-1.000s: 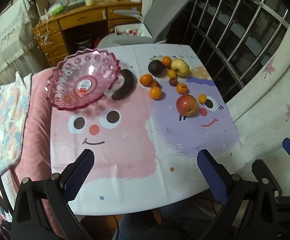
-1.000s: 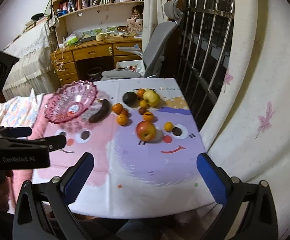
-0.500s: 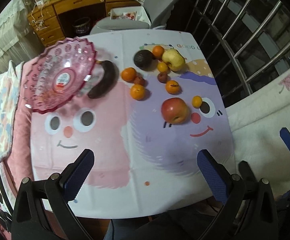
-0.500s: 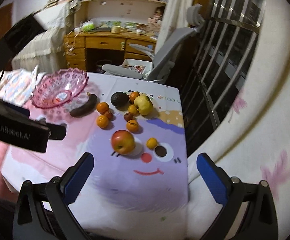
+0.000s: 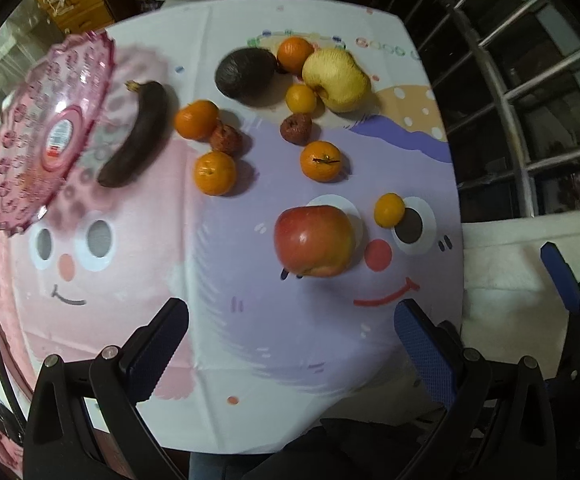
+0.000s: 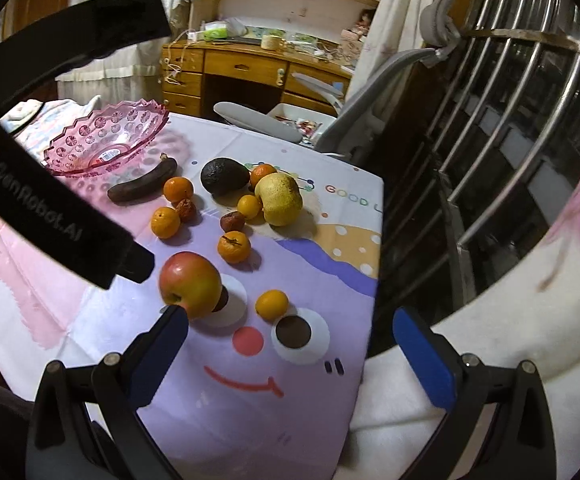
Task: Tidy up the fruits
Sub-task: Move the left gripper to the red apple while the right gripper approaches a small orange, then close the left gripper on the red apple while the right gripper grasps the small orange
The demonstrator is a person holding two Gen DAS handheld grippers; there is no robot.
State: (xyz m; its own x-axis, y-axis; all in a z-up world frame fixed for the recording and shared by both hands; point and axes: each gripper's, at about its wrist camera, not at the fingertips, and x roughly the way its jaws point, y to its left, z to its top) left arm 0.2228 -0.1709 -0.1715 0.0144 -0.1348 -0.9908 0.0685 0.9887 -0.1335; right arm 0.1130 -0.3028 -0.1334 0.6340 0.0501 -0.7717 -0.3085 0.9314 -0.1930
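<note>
- The left gripper [image 5: 290, 344] was wide open and held nothing; the right gripper [image 6: 290, 344] was likewise spread and empty
- The red apple [image 6: 189, 284] lay near the table's [image 5: 249, 420] near edge, the empty pink bowl [image 5: 45, 128] at its far left corner
- Judged step: straddle the apple squarely, close gently on its widest part
- Compared with a second earlier, both views sat closer to the fruit, the apple larger in each
</note>
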